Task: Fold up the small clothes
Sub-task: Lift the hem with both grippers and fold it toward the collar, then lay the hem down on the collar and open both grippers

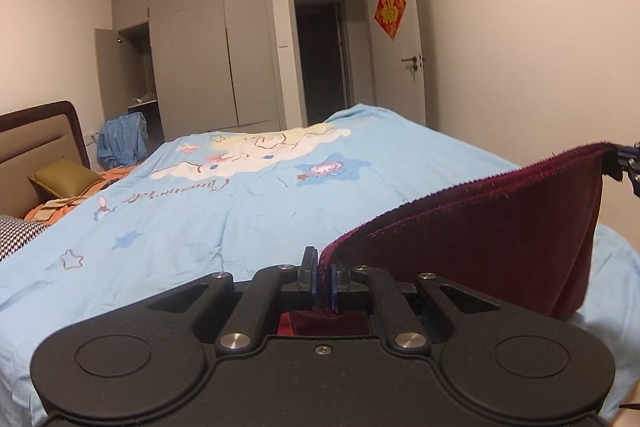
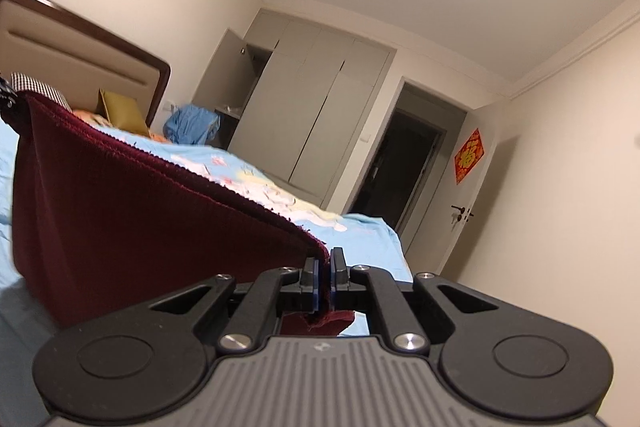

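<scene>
A dark maroon ribbed knit garment [image 1: 500, 227] hangs stretched in the air above the near end of the bed, its upper edge running taut from one gripper to the other while the body of the cloth drapes down toward the cover. The left gripper [image 1: 323, 281] has its fingers pinched tight on one top corner of the garment, and the right gripper [image 2: 324, 279] is likewise clamped on the opposite corner, a small flap of maroon cloth poking out behind its pads. Beneath lies a light blue quilt cover printed with cartoon clouds and stars [image 1: 200, 195]. At the far left stand a beige padded headboard with a dark wooden frame [image 1: 40, 135] and an olive-green pillow [image 1: 64, 179]. Beyond the bed, grey wardrobe doors [image 1: 208, 51] fill the far wall, and a red diamond-shaped paper decoration [image 1: 390, 10] hangs on the white door at the right.
</scene>
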`<state>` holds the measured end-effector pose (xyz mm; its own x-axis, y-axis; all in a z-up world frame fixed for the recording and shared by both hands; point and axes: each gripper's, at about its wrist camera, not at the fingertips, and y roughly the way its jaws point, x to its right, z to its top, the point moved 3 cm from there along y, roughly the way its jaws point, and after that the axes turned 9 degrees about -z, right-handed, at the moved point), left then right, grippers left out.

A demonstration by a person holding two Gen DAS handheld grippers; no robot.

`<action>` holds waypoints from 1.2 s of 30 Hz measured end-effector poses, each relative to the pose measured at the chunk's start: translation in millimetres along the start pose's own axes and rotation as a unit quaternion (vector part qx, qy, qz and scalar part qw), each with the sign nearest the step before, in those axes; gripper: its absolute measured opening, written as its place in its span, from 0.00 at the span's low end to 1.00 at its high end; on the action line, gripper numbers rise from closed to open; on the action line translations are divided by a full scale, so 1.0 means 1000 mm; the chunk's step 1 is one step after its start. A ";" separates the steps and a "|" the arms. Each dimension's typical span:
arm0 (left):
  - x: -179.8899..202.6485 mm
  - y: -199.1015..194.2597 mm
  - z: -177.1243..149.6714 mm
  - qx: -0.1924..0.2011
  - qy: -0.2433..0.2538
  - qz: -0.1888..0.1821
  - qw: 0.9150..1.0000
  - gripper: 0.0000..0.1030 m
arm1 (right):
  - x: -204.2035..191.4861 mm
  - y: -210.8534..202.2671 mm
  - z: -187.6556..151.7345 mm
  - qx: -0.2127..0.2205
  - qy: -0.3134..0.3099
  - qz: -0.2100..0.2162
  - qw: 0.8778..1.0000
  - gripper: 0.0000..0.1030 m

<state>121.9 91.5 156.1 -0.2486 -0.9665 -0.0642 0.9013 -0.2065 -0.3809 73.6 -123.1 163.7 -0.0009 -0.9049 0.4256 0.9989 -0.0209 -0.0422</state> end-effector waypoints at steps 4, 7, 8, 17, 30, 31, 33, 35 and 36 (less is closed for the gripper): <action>-0.017 0.051 0.011 -0.031 0.010 -0.002 0.999 0.07 | -0.010 0.055 -0.003 -0.023 -0.003 0.003 1.000 0.06; -0.026 0.091 0.012 -0.058 0.023 0.005 0.998 0.07 | -0.018 0.095 -0.009 -0.049 -0.004 0.007 0.999 0.06; -0.029 0.104 0.011 -0.069 0.024 0.007 0.997 0.07 | -0.022 0.107 -0.012 -0.056 -0.007 0.009 0.998 0.06; -0.051 0.196 -0.015 -0.133 0.001 0.009 0.991 0.07 | -0.052 0.193 -0.058 -0.133 -0.020 0.031 0.990 0.06; -0.074 0.275 -0.053 -0.190 -0.066 0.008 0.979 0.12 | -0.086 0.261 -0.111 -0.195 -0.023 0.047 0.979 0.06; -0.075 0.277 -0.055 -0.192 -0.070 0.009 0.979 0.14 | -0.088 0.265 -0.114 -0.199 -0.024 0.048 0.979 0.06; -0.076 0.279 -0.058 -0.194 -0.076 0.012 0.978 0.18 | -0.093 0.268 -0.122 -0.206 -0.025 0.050 0.977 0.06; -0.076 0.280 -0.059 -0.191 -0.081 0.015 0.978 0.31 | -0.097 0.272 -0.127 -0.212 -0.025 0.049 0.976 0.09; -0.076 0.279 -0.059 -0.189 -0.082 0.017 0.978 0.44 | -0.098 0.276 -0.130 -0.214 -0.024 0.049 0.975 0.10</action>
<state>371.7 116.5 0.2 -0.1333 -0.9896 0.0541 0.7040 -0.1329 -0.6976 343.0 -94.9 -7.2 0.1058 -0.8909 0.4418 0.8831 -0.1200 -0.4535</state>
